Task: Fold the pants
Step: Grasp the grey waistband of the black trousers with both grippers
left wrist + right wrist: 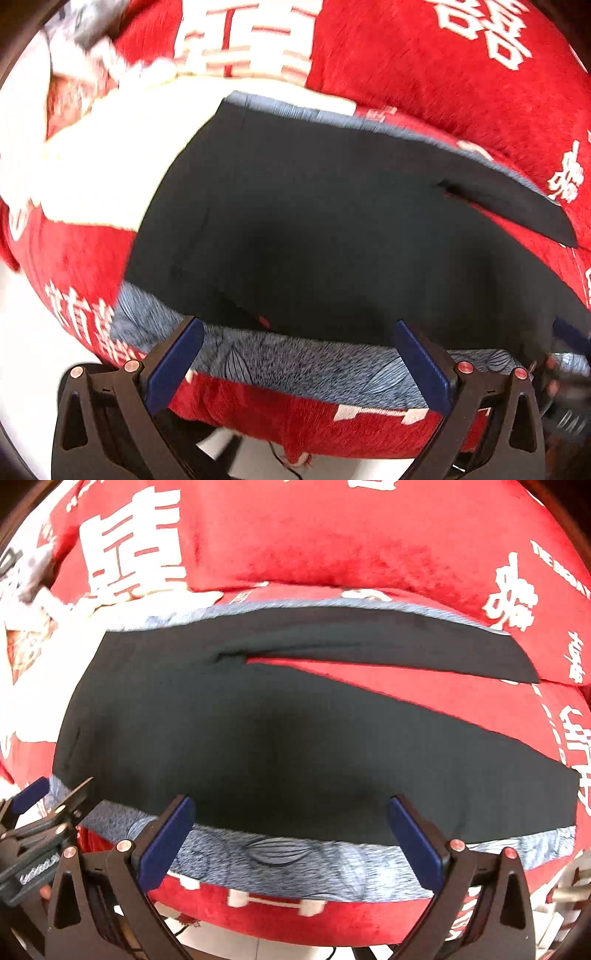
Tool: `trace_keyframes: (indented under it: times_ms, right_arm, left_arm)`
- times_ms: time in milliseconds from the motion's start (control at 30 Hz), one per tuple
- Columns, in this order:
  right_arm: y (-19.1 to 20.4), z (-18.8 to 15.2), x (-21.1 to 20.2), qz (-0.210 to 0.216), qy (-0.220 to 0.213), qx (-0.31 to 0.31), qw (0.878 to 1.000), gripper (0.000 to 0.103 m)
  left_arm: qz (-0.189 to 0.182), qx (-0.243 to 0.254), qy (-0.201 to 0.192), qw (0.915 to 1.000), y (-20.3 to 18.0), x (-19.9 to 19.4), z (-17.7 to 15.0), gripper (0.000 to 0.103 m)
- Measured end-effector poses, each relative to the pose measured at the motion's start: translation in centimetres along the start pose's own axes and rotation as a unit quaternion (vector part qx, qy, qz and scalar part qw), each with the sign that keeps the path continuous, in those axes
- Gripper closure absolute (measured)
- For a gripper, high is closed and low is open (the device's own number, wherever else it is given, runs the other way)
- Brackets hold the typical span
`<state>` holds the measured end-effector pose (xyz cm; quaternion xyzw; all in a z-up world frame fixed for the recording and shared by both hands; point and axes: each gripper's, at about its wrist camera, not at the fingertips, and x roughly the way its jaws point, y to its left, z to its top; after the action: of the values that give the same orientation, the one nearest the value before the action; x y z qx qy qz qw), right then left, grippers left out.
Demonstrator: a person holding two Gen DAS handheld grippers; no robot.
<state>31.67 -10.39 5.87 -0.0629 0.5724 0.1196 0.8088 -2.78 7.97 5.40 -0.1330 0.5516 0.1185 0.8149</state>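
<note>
While both sets of fingers stand spread wide with nothing between them, the left gripper [299, 363] hangs just above the near hem of the black pants [314, 229], its blue pads [173, 363] at 7 and 5 o'clock of the left wrist view. The right gripper [291, 840] sits the same way over the pants [258, 738], one blue pad [168, 842] at 7, the other at 5. Neither pad touches cloth that I can see.

Pants lie flat, mid-frame in both views, on a grey-blue patterned cloth [280, 864] that shows as a strip along their near and far edges. Legs split toward 3 o'clock in the right view, far leg [406, 650] apart from the near one, red showing in the gap. Waist end toward 9.

Under it all, a red blanket with white characters [424, 74], covering what is probably a bed or sofa; edge blurred, can't tell which. In the right view the left gripper [33, 812] shows at 8 o'clock. Pale floor [22, 332] at 8 o'clock in the left view.
</note>
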Motion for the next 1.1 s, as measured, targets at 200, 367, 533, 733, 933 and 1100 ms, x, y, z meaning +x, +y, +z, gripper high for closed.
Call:
trace_keyframes:
  times_ms: [200, 367, 533, 733, 933, 1100]
  right_arm:
    - [0.2, -3.2, 4.5, -0.022, 0.083, -0.008, 0.996, 0.000]
    - [0.7, -3.8, 4.5, -0.043, 0.059, -0.045, 0.996, 0.000]
    - [0.4, -3.4, 4.9, -0.043, 0.057, -0.044, 0.996, 0.000]
    - [1.9, -4.6, 4.4, -0.048, 0.033, -0.054, 0.997, 0.000]
    - [1.2, -3.7, 3.2, -0.004, 0.028, -0.050, 0.998, 0.000]
    - [2.0, -2.8, 0.9, 0.001, -0.022, -0.083, 0.996, 0.000]
  left_arm:
    - [0.014, 0.015, 0.066, 0.9976, -1.8, 5.0, 0.8, 0.000]
    - [-0.011, 0.008, 0.064, 0.9978, -2.1, 6.0, 3.1, 0.000]
    - [-0.018, 0.012, 0.072, 0.9972, -2.3, 7.5, 6.5, 0.000]
    - [-0.016, 0.019, 0.082, 0.9963, -3.2, 9.2, 10.3, 0.000]
    - [-0.028, 0.019, 0.075, 0.9966, -3.7, 11.2, 15.5, 0.000]
    - [-0.032, 0.004, 0.060, 0.9977, -4.4, 11.9, 22.1, 0.000]
